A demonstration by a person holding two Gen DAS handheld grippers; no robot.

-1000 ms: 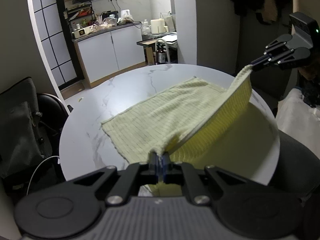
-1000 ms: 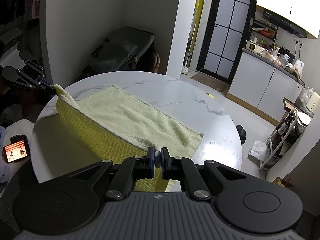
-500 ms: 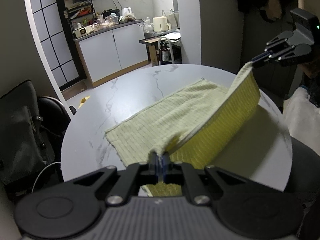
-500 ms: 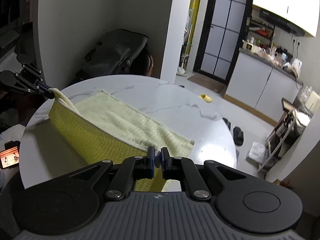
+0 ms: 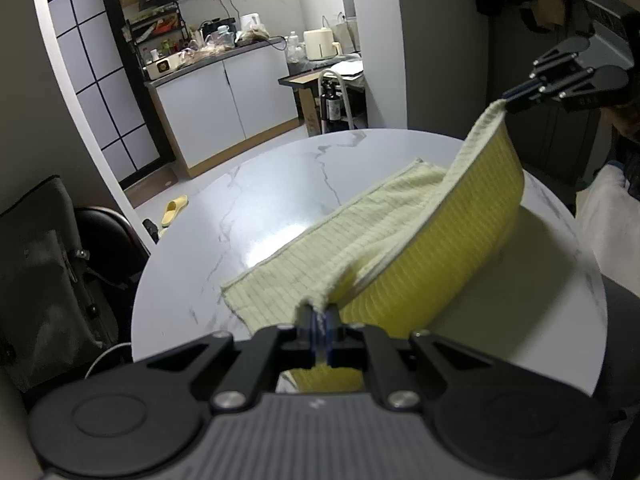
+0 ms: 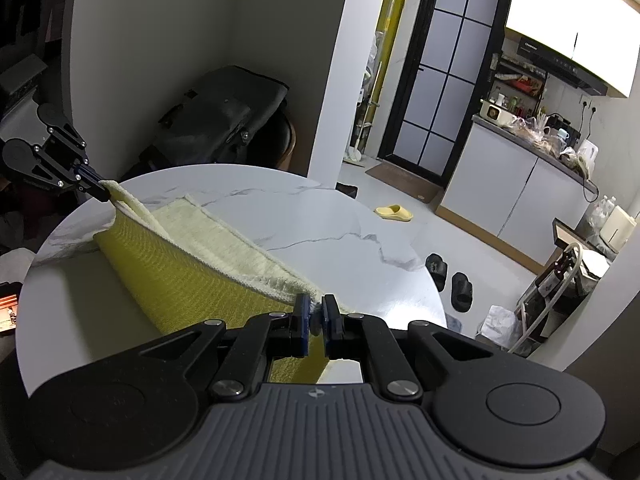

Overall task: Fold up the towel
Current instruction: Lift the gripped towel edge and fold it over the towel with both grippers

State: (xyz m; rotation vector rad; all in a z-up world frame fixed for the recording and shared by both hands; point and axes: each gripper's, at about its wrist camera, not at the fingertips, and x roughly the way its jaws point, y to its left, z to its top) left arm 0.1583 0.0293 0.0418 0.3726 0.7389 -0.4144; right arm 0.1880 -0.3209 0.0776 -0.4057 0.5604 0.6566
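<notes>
A pale yellow ribbed towel (image 5: 352,240) lies on a round white marble table (image 5: 280,184). Its near edge is lifted and curls over, showing a brighter yellow underside (image 6: 180,276). My left gripper (image 5: 318,320) is shut on one near corner of the towel. My right gripper (image 6: 315,312) is shut on the other near corner and also shows in the left wrist view (image 5: 516,98), held high at the right. The left gripper shows in the right wrist view (image 6: 96,190) at the far left. The far half of the towel lies flat on the table.
A dark chair (image 5: 60,264) with a bag stands left of the table. Kitchen cabinets (image 5: 224,108) are beyond. A yellow slipper (image 6: 394,213) and black slippers (image 6: 450,280) lie on the floor. A lit phone (image 6: 8,312) is at the left edge.
Both grippers have risen and moved forward over the table with the towel corners. The lifted fold stands taller and less of the towel lies flat.
</notes>
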